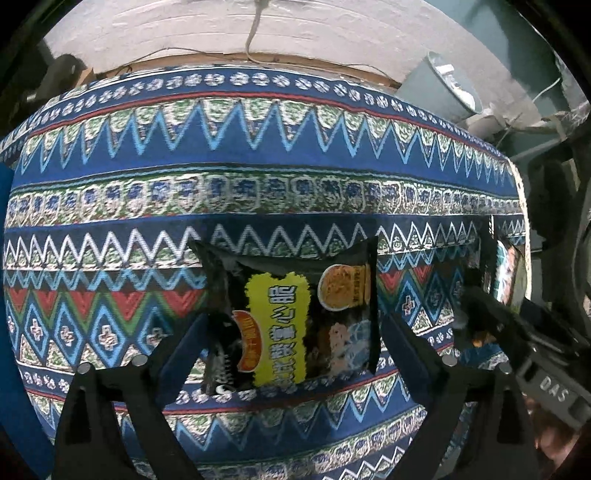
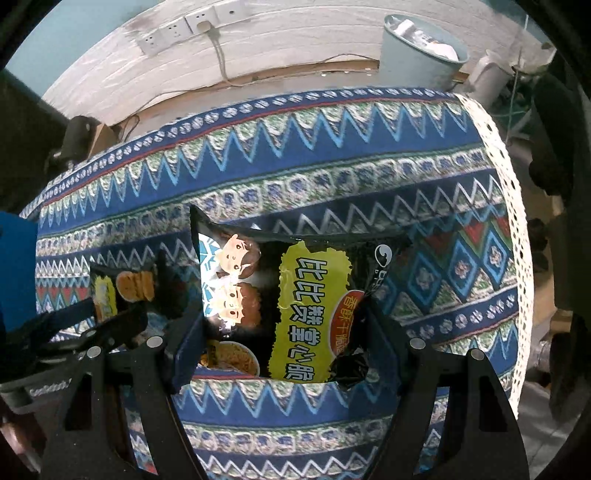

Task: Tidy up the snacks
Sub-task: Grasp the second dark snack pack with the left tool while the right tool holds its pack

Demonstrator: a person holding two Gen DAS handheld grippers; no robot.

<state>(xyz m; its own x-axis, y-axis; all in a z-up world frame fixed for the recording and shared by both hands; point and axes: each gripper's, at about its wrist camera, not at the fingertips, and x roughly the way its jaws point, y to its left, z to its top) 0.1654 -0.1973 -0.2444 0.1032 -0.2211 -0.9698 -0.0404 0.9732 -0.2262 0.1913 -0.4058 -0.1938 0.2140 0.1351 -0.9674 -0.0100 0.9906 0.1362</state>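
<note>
Now each tool straddles 1 black snack packet on the tablecloth.

The tablecloth is dark blue with zigzag bands — white, light blue, green, red. Each snack packet is black — with a yellow label.

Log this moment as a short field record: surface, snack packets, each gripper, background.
surface: patterned blue tablecloth with a white lace edge
left-view packet: black snack packet with a yellow label, lying flat on the cloth
left gripper: open, fingers either side of that packet, pads clear of it
right-view packet: second black snack packet, same yellow label
right gripper: fingers flank the second packet; contact with pads unclear
background: pale bucket and wall sockets beyond the table
</note>
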